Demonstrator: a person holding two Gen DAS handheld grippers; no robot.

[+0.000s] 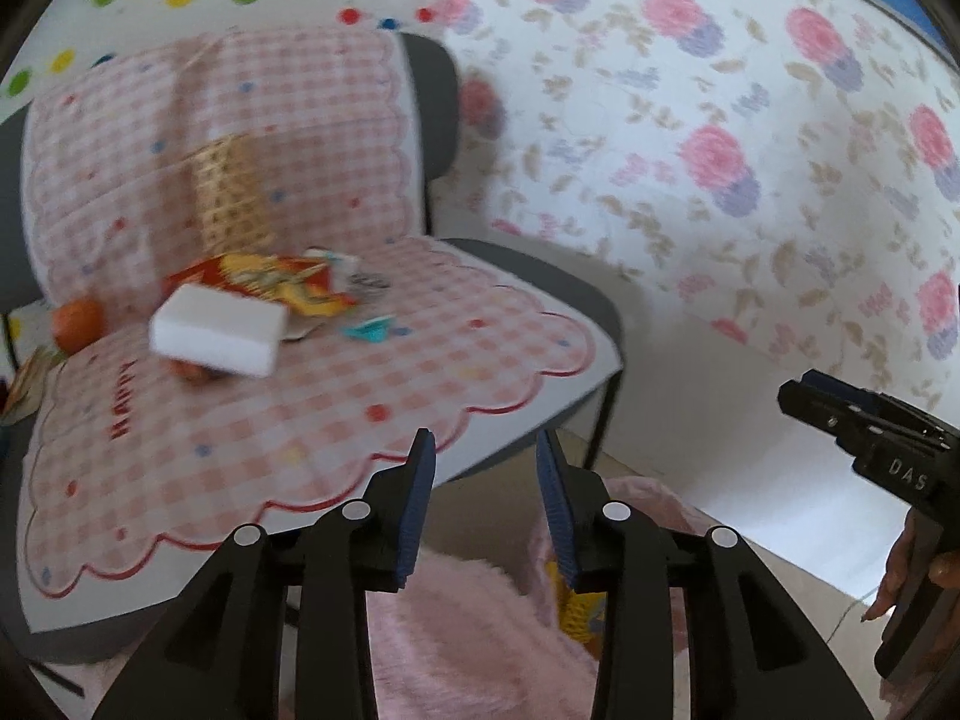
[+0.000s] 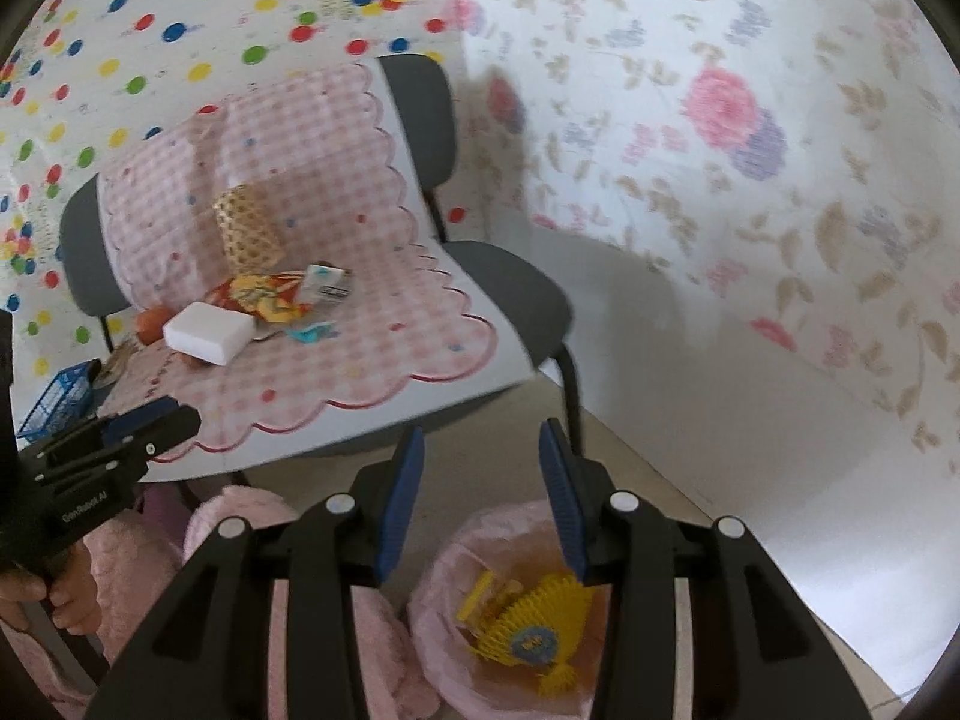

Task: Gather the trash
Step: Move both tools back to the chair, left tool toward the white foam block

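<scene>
On the chair's pink checked cloth (image 1: 360, 396) lie a white block (image 1: 219, 330), a red-yellow snack wrapper (image 1: 282, 285), a teal scrap (image 1: 369, 329), a white label packet (image 1: 354, 276) and an orange fruit (image 1: 77, 324). They show smaller in the right wrist view: block (image 2: 207, 333), wrapper (image 2: 264, 297). My left gripper (image 1: 485, 480) is open and empty, short of the chair's front edge. My right gripper (image 2: 480, 480) is open and empty above a pink-lined bin (image 2: 444, 618) holding yellow foam netting (image 2: 534, 624).
A woven basket (image 1: 231, 192) leans on the chair back. A blue basket (image 2: 57, 399) sits left of the chair. Floral sheet (image 1: 720, 150) covers the wall right; the dotted one (image 2: 180, 30) is behind. Each gripper shows in the other's view.
</scene>
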